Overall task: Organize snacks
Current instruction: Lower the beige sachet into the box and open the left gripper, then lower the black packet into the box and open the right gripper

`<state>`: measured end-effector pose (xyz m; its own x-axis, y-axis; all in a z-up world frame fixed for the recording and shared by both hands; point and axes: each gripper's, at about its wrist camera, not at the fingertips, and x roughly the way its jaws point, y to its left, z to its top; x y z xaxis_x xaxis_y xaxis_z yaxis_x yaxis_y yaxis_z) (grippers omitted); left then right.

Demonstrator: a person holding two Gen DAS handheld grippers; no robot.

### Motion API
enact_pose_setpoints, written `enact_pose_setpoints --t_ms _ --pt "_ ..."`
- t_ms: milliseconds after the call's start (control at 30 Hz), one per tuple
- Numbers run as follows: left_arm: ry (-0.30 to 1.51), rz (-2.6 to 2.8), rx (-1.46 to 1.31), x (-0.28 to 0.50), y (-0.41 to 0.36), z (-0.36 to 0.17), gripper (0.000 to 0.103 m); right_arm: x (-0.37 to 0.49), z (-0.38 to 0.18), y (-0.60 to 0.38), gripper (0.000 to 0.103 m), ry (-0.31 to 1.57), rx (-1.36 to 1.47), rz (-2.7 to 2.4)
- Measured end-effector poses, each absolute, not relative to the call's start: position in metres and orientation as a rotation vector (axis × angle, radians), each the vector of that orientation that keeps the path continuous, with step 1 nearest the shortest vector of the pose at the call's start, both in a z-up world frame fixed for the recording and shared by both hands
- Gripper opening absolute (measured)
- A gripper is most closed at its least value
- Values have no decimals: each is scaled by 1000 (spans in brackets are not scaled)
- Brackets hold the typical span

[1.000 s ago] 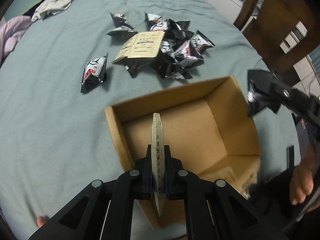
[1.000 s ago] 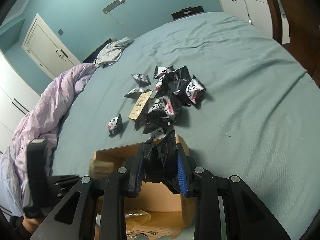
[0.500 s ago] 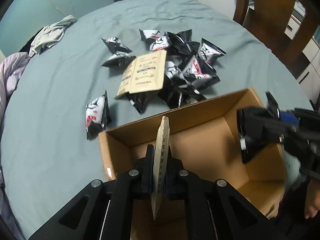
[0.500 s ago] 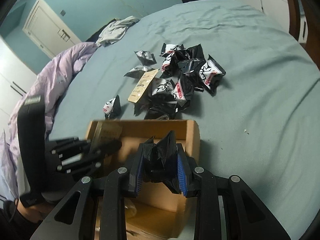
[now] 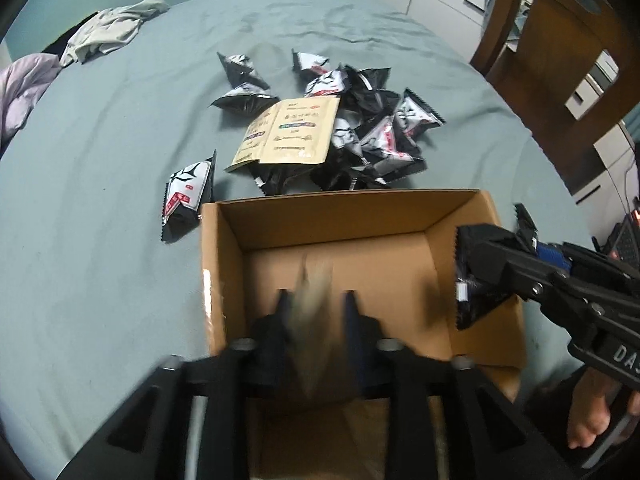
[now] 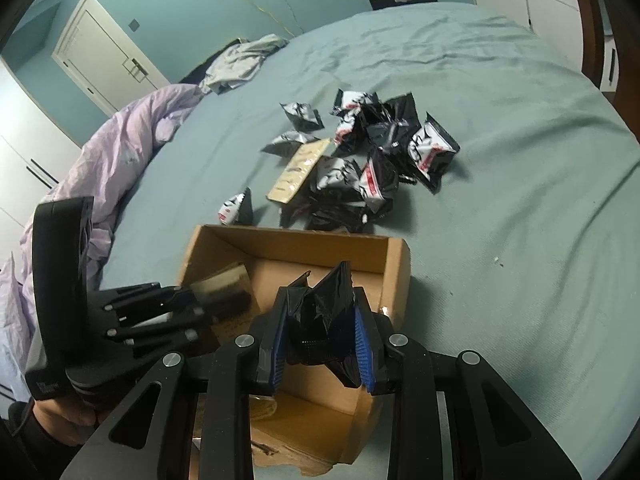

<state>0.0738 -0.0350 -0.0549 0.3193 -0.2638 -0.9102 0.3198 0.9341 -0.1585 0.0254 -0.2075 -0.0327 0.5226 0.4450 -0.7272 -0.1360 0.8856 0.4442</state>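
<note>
Snacks [image 6: 322, 312] and sachet [image 5: 314, 312] hang over box [image 5: 340, 210].

Both grippers crowd the open box [image 5: 344, 210].

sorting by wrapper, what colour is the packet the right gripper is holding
Black and crinkled, no print facing the camera. The packet shows best in the right wrist view, clamped in the right gripper.

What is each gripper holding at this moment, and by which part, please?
The right gripper pinches a black packet across its lower half. The left gripper is blurred, with a tan sachet between its fingers; hold unclear.
</note>
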Motion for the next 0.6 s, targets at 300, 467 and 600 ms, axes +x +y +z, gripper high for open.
enact_pose_setpoints --t_ms 300,467,600 --pt "1091 -331 104 45 -16 6 83 20 -28 -207 27 945 358 369" --pt "1052 -232 76 40 18 21 85 30 -25 -189 27 953 340 400" --pt "1035 -180 77 43 31 8 85 42 -32 -167 27 1007 321 390"
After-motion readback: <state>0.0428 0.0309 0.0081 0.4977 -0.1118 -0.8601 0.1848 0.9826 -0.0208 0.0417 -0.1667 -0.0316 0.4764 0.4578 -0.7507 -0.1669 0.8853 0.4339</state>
